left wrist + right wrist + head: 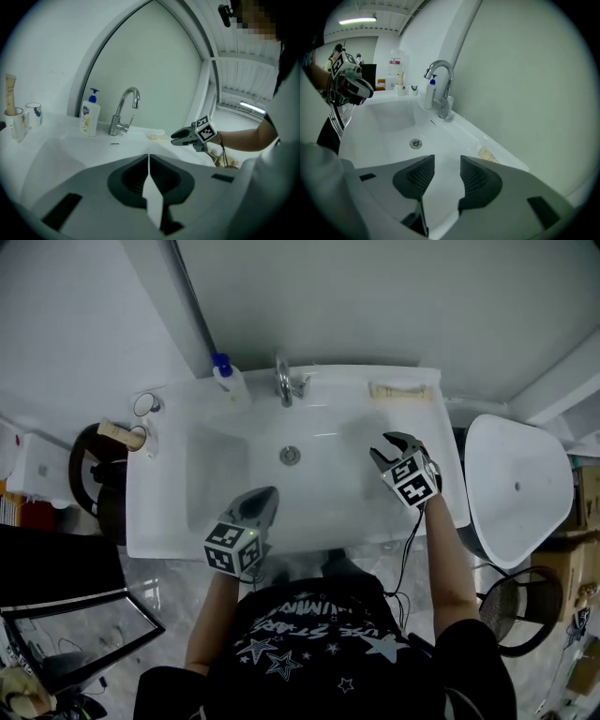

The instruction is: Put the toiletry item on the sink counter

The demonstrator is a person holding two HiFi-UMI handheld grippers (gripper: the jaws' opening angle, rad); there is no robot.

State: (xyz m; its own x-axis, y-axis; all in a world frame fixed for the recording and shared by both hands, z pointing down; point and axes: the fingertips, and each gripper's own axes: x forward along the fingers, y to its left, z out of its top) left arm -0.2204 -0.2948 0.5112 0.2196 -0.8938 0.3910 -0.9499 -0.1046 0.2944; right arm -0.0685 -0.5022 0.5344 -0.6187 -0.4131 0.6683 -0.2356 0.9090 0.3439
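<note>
A: Where's the toiletry item?
B: The packet point(401, 389) lies flat on the worktop point(337, 379), right of the tap point(284, 381). The right tool point(385, 446) gapes empty nearby, probably finished with it. The left tool point(265, 495) is closed and idle over the basin point(234, 465).

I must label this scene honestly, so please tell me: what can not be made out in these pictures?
- Print on the pump bottle: too small in every view.
- Flat beige item on the sink's back rim: small and blurred everywhere, so its kind is unclear.
- Contents of the two cups: tiny in the head view, at the dark lens edge in the left gripper view.
</note>
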